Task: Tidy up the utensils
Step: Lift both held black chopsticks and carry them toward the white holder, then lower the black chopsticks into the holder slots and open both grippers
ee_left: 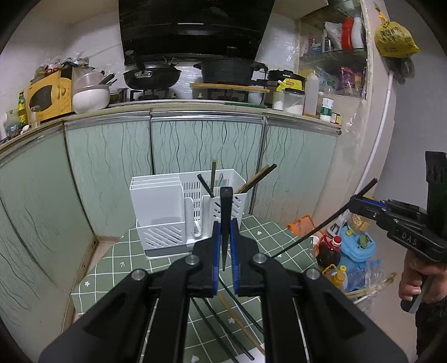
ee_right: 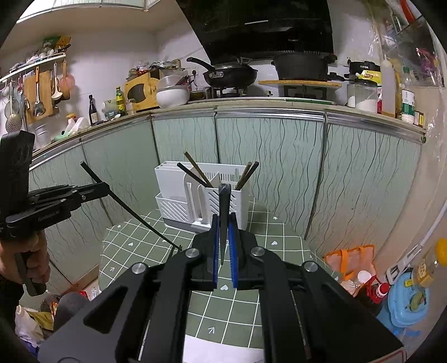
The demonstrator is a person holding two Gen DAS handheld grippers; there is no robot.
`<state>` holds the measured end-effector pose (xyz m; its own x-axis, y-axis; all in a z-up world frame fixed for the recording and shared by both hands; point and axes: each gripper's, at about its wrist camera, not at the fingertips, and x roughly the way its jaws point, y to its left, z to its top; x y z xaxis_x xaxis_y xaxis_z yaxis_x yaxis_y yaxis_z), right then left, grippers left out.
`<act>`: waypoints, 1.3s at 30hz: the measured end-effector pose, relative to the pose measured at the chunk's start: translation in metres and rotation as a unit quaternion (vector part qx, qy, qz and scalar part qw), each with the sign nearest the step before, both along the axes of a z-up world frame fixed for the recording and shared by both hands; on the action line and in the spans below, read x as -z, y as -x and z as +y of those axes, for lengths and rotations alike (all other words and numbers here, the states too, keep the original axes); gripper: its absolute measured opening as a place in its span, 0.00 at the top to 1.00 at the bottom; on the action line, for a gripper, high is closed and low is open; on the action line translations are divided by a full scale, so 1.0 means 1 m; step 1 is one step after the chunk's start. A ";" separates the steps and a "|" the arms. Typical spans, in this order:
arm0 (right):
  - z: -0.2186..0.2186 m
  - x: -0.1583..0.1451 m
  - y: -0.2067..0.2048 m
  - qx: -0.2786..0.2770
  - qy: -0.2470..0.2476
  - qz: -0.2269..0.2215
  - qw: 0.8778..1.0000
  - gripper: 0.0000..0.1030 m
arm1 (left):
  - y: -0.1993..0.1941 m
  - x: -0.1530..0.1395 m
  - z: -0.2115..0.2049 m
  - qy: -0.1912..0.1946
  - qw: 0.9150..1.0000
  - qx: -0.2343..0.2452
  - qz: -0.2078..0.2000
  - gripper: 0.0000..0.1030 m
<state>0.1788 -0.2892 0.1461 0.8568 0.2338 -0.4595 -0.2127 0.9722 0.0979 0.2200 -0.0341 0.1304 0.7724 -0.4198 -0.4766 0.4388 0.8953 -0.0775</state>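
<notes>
Between blue pads, slender black chopstick [ee_left: 225, 223].

A home kitchen: wok [ee_left: 152, 74] on a gas stove [ee_left: 151, 93], range hood [ee_left: 192, 26], cluttered counter [ee_left: 167, 107].

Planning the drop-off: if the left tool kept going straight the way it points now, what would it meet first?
Probably the white slotted plastic utensil holder, at its right-hand compartment; the black chopstick clamped in the left tool would likely touch first. Depth is unclear.

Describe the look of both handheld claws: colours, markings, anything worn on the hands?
Both claws, left claw and right claw, are matte black with blue finger pads and silver pivot bolts. The right claw's body carries pale "DAS" lettering. Both hands are bare, with a dark cuff at the left wrist.
</notes>
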 end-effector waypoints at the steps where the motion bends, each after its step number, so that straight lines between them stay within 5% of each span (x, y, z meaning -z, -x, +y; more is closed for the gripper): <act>1: 0.000 -0.001 -0.001 0.000 0.001 -0.001 1.000 0.94 | -0.001 -0.001 -0.002 -0.001 1.000 0.001 -0.001 0.92; 16: -0.005 -0.039 -0.035 -0.006 -0.008 -0.012 1.000 0.94 | -0.029 -0.041 -0.028 0.007 1.000 0.017 -0.025 0.92; 29: -0.005 -0.088 -0.106 -0.014 0.000 -0.031 0.999 0.94 | -0.078 -0.080 -0.038 0.011 0.999 0.011 -0.046 0.92; 39: 0.001 -0.081 -0.159 -0.014 0.009 -0.022 1.000 0.94 | -0.127 -0.067 -0.042 0.009 0.999 -0.001 -0.033 0.93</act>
<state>0.3378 -0.2878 0.2268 0.8698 0.2491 -0.4259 -0.2430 0.9675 0.0696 0.3473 -0.0765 0.1973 0.8032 -0.4257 -0.4167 0.4413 0.8951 -0.0638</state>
